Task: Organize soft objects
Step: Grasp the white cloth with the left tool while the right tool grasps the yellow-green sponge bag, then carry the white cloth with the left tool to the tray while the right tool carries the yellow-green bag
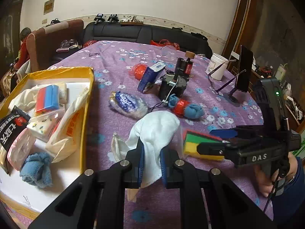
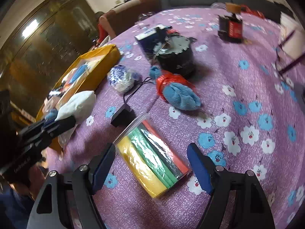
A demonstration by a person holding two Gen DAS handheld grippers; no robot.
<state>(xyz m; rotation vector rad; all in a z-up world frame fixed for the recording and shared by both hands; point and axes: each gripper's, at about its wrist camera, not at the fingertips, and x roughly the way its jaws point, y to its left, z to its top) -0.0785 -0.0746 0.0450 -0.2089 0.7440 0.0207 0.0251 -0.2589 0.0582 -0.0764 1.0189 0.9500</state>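
My left gripper (image 1: 151, 159) is clamped tight on a white cloth (image 1: 155, 131), its blue pads pinching the folds while the rest billows up beyond the fingertips, just right of the yellow-rimmed box (image 1: 86, 103). That box sits at the left of the purple flowered tablecloth (image 1: 114, 64) and already holds a rolled blue towel (image 1: 37, 168), a red-and-blue sponge pack (image 1: 47, 99) and several soft packets.

My right gripper (image 2: 151, 167) stands wide open, one blue pad on each side of a clear zip bag of sponge strips (image 2: 152, 158), yellow, green, dark and red; the pads are not pressing on it. The bag lies flat on the cloth, near me.

Farther off lie a blue towel with a red plastic wrap (image 2: 177, 91) and a blue-printed plastic packet (image 2: 122, 78), with a black round container (image 2: 176, 57) behind them.
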